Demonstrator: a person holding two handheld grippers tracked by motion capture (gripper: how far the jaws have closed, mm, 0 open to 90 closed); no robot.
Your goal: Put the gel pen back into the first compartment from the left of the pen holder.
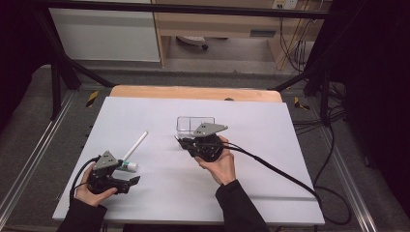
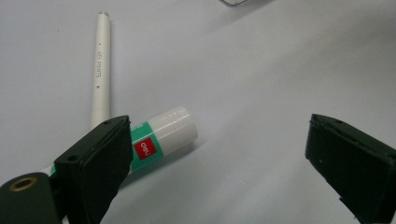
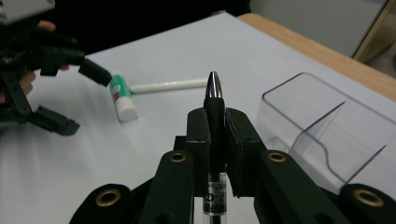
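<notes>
Black-gripped pen (image 3: 214, 122) is clamped upright betw. the right tongs (image 1: 183, 140), metal tip up, barrel running down past the pads. It is held above the white desk (image 1: 270, 140), just beside the clear plastic organiser tray (image 1: 195, 124), which stands near the desk's far-middle.

Left tongs (image 1: 134, 180) are held wide apart w/ nothing betw. them, low over the desk at the near-left. A glue stick (image 2: 161, 138) is seen lying just beside one jaw, w/ a white marker-type pen (image 2: 101, 70) flat behind it.

Risks, as judged: the pen is pinched on a narrow rubber section, so it could be swivelled or slid out if tilted quickly. The tray is light & its divider walls thin; a tip caught on a rim could get it pushed or tipped. A drop from too high could see the pen bounced out.
</notes>
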